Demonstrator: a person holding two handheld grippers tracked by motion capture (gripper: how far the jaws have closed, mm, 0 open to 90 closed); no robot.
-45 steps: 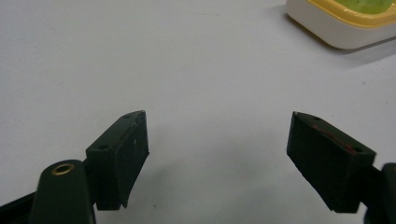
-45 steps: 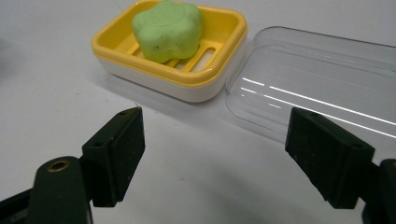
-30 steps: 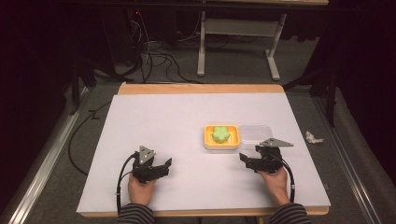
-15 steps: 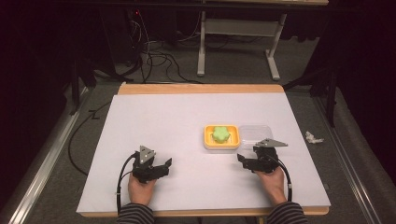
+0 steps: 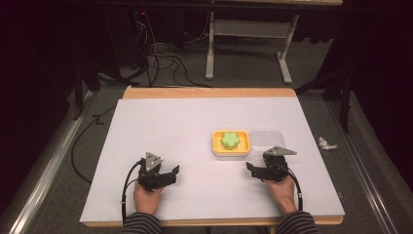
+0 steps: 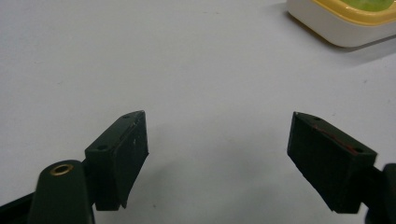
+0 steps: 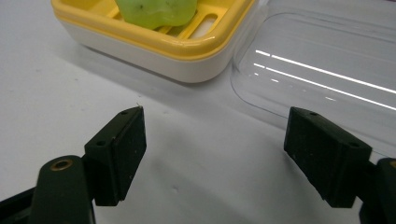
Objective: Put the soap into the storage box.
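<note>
A yellow soap dish [image 5: 231, 144] on a white base sits right of the table's middle, with a green soap [image 5: 232, 139] lying in it. A clear plastic lid [image 5: 267, 138] lies flat against its right side. My right gripper [image 5: 250, 168] rests just in front of the lid, open and holding nothing. In the right gripper view the dish [image 7: 154, 44], the soap [image 7: 159, 11] and the lid [image 7: 327, 60] lie close ahead of the gripper [image 7: 215, 154]. My left gripper [image 5: 173, 171] rests on the table at the front left, open and holding nothing. Its own view shows the gripper [image 6: 217, 154] and the dish corner [image 6: 341, 25].
A white sheet [image 5: 185, 126] covers the table, with a wooden edge [image 5: 209, 92] at the back. A crumpled white scrap [image 5: 326, 144] lies on the floor to the right. Cables [image 5: 160, 61] and a table frame [image 5: 243, 44] stand behind.
My right gripper has drifted slightly to the left. The left gripper, the dish and the lid have stayed where they were.
</note>
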